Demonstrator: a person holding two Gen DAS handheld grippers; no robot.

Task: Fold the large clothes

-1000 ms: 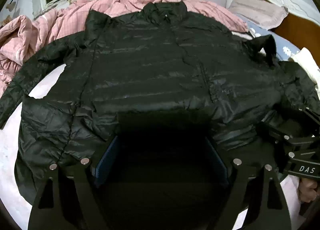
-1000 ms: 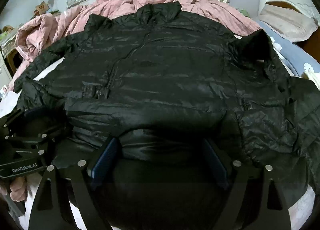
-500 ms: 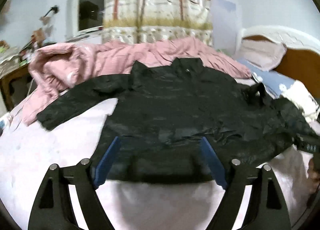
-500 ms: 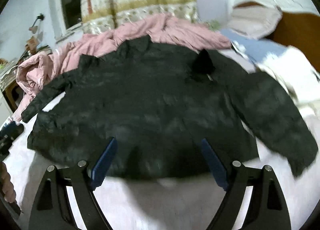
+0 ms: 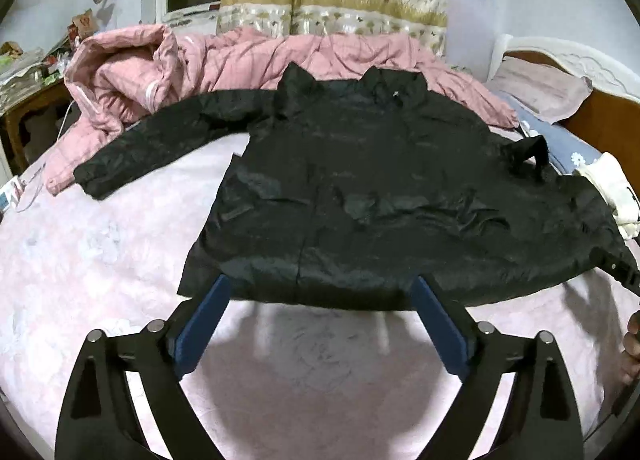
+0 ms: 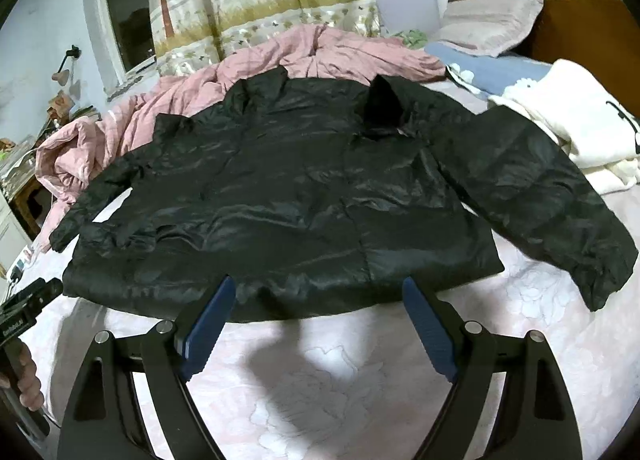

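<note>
A black puffer jacket (image 5: 360, 199) lies spread flat on the bed's pink sheet (image 5: 320, 360), collar at the far side and both sleeves out to the sides. My left gripper (image 5: 320, 280) hovers just short of the near hem. Its jaws are opening, and nothing is pinched between the blue pads (image 5: 200, 324). The right gripper (image 6: 318, 280) stands open in front of the same hem of the jacket (image 6: 280, 199), also holding nothing. Each view catches the other gripper at its edge: the right gripper (image 5: 624, 276) and the left gripper (image 6: 28, 304).
A crumpled pink quilt (image 5: 140, 71) is piled behind the jacket. Pillows (image 6: 488, 23) and a white garment (image 6: 568, 115) lie at the right by the headboard. A cluttered desk (image 5: 24, 71) stands at the left. Bare sheet runs along the near side.
Both grippers have drawn back from close over the jacket's hem and risen a little. The jacket, which filled the views with fabric between the pads, now lies flat beyond the fingertips.
</note>
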